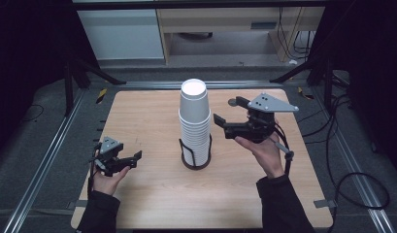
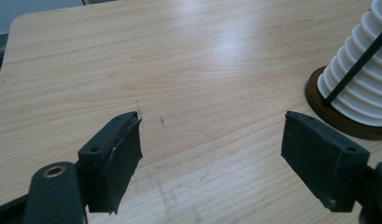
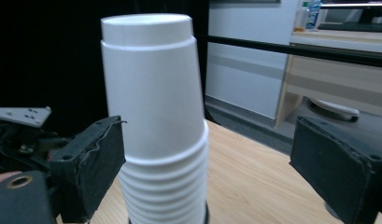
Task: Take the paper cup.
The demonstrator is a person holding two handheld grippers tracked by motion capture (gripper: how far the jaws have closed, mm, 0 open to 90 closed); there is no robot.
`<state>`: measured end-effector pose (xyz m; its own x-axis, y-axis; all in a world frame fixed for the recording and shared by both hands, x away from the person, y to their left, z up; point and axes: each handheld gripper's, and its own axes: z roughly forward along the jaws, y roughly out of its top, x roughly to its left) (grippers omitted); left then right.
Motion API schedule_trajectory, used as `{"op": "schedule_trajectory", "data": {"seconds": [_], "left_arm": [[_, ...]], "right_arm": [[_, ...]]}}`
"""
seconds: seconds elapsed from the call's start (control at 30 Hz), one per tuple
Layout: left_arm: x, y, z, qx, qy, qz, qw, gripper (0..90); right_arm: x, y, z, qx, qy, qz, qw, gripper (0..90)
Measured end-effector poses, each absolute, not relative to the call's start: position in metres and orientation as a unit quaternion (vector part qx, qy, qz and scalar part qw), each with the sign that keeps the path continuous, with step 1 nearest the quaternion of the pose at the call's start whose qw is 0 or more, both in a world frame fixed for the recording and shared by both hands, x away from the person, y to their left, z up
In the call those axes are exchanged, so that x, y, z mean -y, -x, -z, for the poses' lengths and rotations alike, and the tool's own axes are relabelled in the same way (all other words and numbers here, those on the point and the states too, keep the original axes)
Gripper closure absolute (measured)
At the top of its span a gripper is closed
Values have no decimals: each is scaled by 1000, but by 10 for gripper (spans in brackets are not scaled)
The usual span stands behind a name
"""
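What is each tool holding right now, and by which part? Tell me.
Nothing is held. The left tool is open over bare table. The right tool is open beside the cup stack, not gripping it.

Cup stack [image 2: 361,84] — top cut off; base [image 3: 167,217] cropped too.
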<state>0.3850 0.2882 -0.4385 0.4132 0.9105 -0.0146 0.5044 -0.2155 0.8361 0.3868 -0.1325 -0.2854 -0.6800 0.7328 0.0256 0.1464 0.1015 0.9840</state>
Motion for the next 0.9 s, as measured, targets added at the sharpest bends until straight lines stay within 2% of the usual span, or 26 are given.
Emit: {"op": "schedule_trajectory", "data": {"seconds": [0.3,0.9], "left_arm": [[-288,-385,439,-478,-742,-251,398,189],[-287,-386,440,-477,-742,-250,398,187]], "right_arm": [[99,-399,278,-707,-296,-600,229,90],[63,-427,291,-724,-291,-590,209,83]]}}
